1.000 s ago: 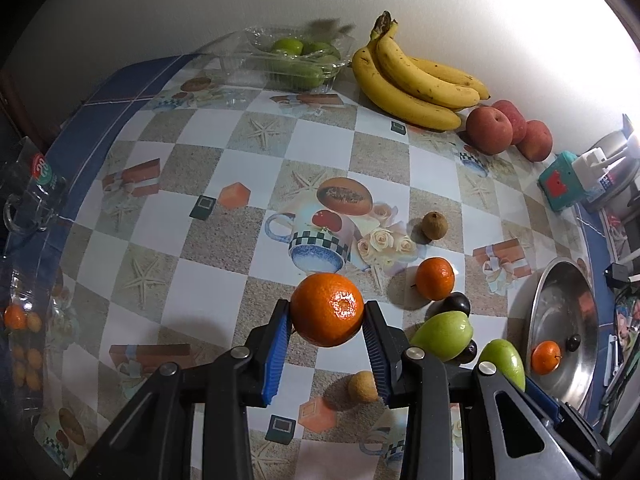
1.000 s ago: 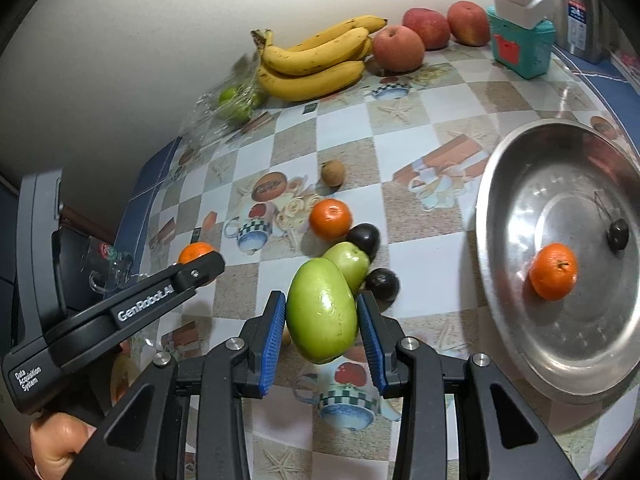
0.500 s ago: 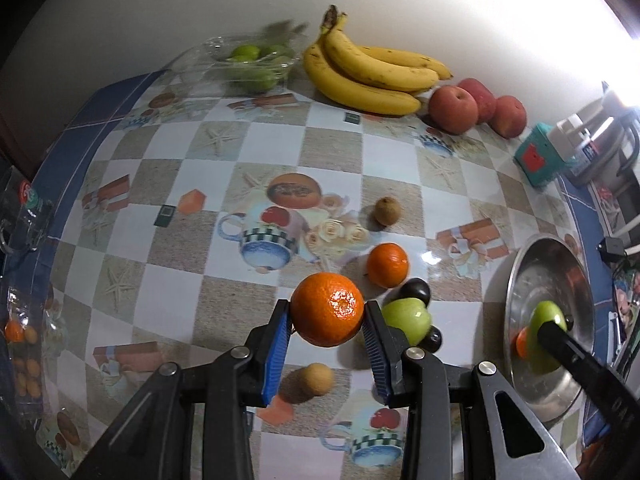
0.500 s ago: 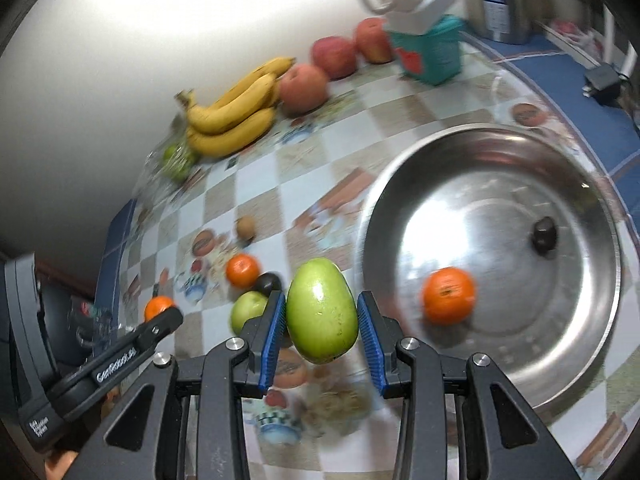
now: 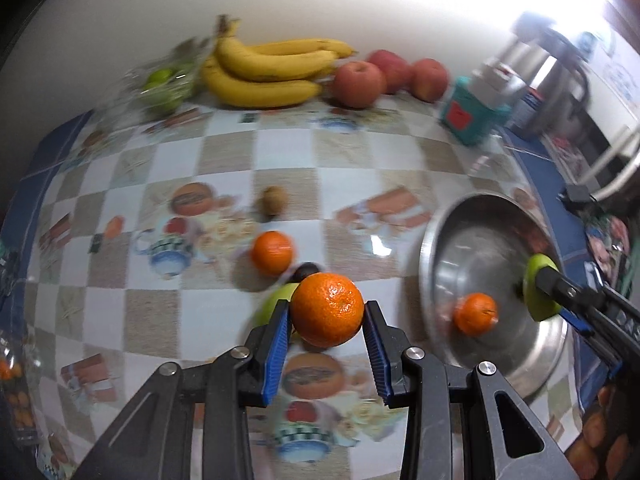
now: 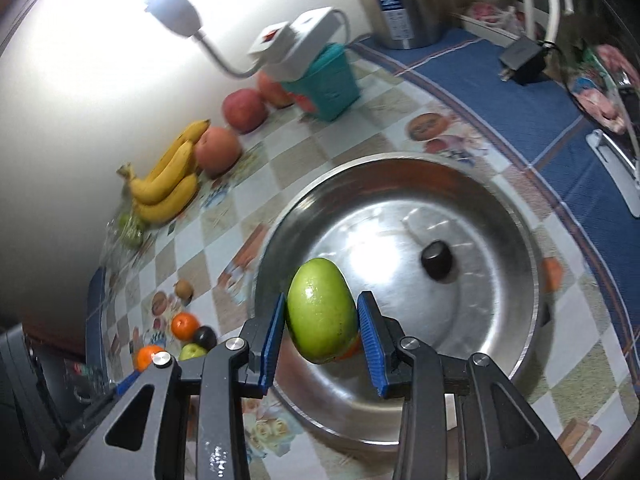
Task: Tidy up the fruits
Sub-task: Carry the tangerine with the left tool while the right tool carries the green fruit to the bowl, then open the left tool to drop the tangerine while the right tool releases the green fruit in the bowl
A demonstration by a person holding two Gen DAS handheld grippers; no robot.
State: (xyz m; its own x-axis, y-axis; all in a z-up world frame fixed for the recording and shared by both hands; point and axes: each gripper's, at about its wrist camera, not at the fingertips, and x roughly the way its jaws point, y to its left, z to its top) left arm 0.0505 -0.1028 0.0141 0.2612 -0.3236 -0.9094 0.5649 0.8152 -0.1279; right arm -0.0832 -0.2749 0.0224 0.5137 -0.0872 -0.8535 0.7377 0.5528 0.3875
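The left gripper [image 5: 326,312] holds an orange [image 5: 327,309] pinched between its blue fingers [image 5: 276,350], above the checked worktop [image 5: 208,312] and short of the steel bowl [image 5: 440,248]. The right gripper [image 6: 322,322] holds a green mango [image 6: 321,316] the same way, hanging over the bowl's inside. In the bowl lie a second orange [image 5: 476,314] and a small dark fruit [image 6: 437,265]. On the worktop (blurred in the left view) another orange [image 5: 272,253], a green fruit [image 5: 276,302] and a small brown fruit [image 5: 273,200] sit near one another. Bananas [image 5: 268,70] and red apples [image 5: 358,84] lie along the wall.
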